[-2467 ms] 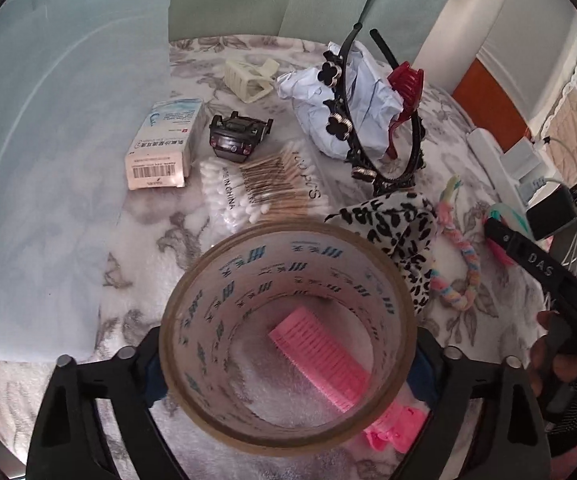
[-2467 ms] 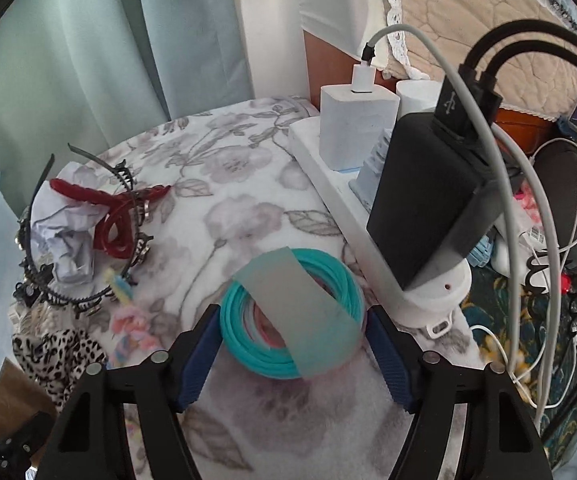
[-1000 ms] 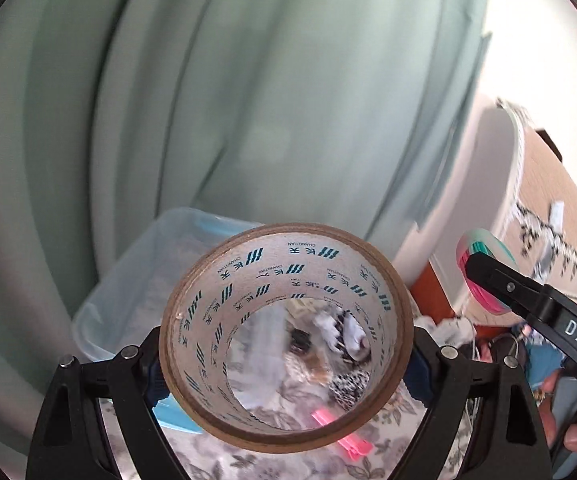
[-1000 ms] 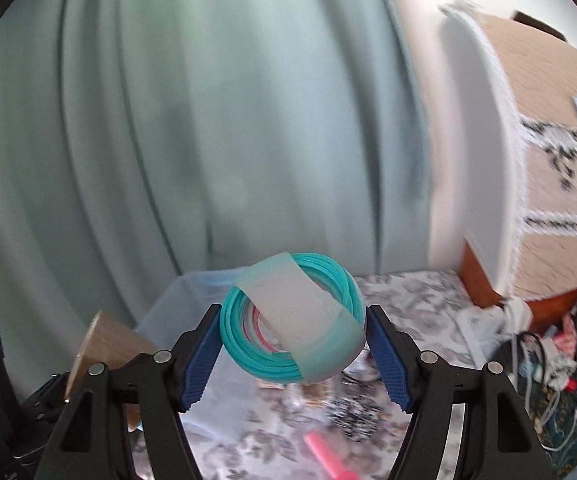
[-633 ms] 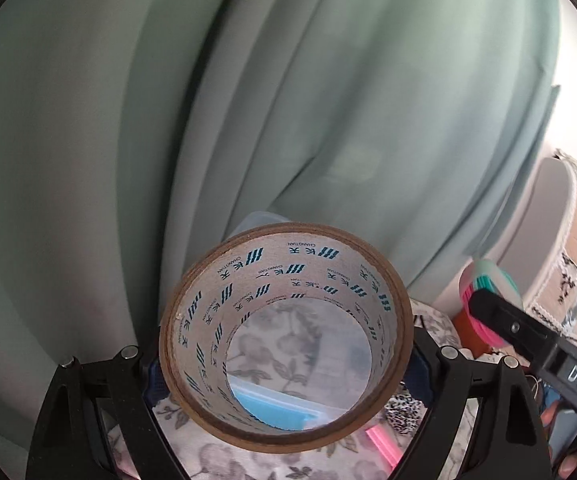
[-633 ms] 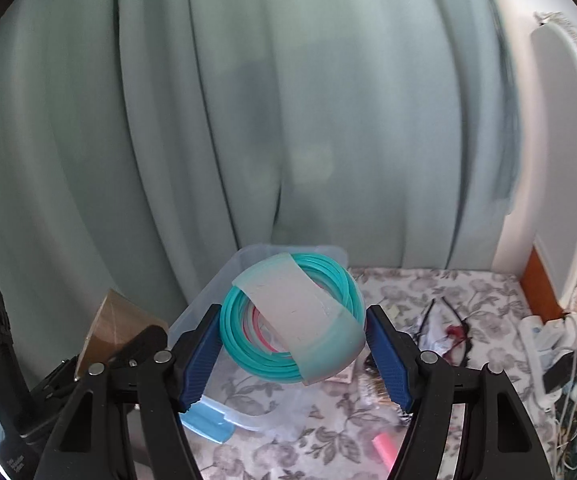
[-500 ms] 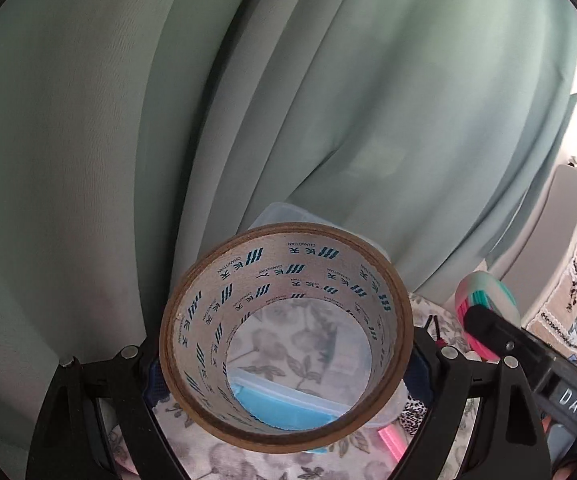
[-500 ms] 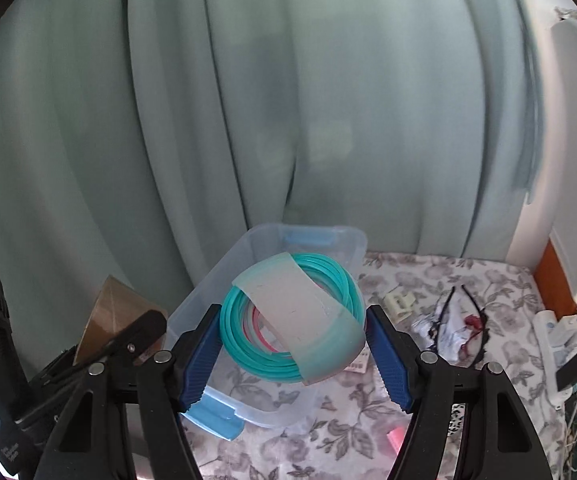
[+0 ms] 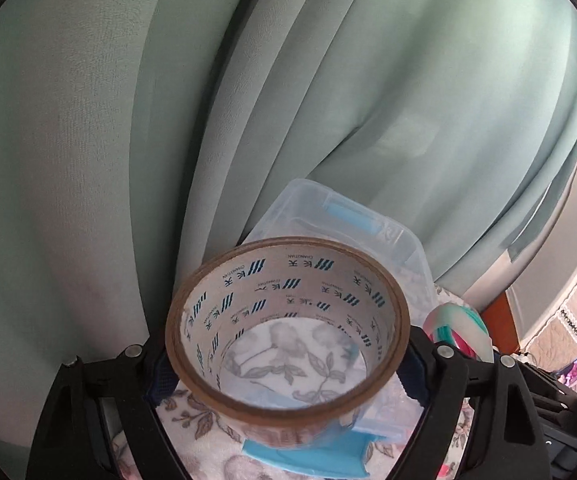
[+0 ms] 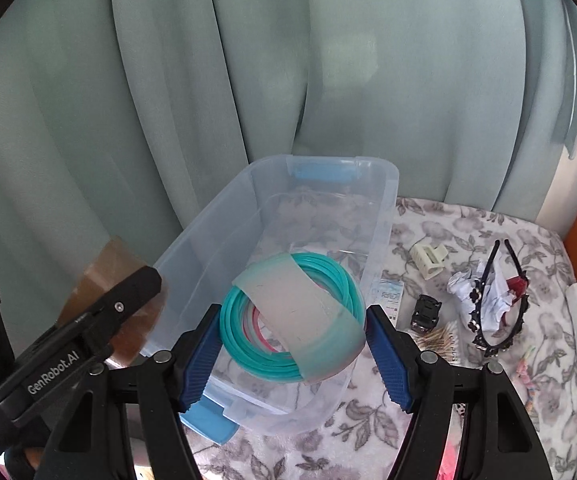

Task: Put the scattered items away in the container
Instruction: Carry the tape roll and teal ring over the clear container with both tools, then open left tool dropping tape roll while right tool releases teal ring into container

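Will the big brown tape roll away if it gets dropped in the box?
Probably a little: the brown tape roll is a stiff round ring, so it could roll on edge. The clear box has walls, likely stopping it. Landing flat, it should stay.

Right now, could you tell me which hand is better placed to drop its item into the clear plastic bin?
Right, I think. The right gripper holds the teal coil bundle directly over the clear plastic bin; the left gripper, with the brown tape roll, sits nearer the bin's edge.
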A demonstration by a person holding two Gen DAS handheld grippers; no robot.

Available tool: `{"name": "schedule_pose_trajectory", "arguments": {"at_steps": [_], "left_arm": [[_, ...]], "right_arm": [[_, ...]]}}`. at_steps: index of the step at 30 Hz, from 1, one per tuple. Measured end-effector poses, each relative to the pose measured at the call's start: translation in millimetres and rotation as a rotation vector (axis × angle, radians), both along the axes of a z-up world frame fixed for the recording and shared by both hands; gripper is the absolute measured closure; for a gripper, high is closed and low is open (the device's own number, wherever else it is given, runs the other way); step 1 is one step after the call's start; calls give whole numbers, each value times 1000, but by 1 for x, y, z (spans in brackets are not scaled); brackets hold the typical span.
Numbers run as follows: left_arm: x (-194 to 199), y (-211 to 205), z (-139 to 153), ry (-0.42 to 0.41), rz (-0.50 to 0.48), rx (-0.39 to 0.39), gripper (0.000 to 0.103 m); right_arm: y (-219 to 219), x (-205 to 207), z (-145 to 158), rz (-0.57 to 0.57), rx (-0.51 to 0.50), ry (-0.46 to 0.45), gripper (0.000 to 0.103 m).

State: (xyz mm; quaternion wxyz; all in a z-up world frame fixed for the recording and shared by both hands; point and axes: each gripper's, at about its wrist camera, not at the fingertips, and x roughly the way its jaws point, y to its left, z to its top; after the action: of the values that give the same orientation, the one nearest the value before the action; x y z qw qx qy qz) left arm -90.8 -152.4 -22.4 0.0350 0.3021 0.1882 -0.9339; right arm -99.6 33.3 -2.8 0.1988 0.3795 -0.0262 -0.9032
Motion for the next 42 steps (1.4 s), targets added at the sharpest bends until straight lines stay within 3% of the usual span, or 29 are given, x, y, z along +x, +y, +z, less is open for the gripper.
{"name": "schedule_pose_trajectory", "arguments": {"at_steps": [16, 28, 31, 42], "left_arm": [[-5, -2, 4, -17, -36, 67, 15], [-14, 4, 0, -60, -28, 56, 14], [-9, 2, 4, -44, -28, 71, 11], [4, 17, 21, -31, -46, 49, 9]], "right_arm": [[-3, -24, -10, 14, 7, 3, 29], [-8, -29, -14, 49, 35, 11, 27], [-9, -27, -13, 63, 49, 30, 22], [8, -9, 1, 29, 19, 56, 21]]}}
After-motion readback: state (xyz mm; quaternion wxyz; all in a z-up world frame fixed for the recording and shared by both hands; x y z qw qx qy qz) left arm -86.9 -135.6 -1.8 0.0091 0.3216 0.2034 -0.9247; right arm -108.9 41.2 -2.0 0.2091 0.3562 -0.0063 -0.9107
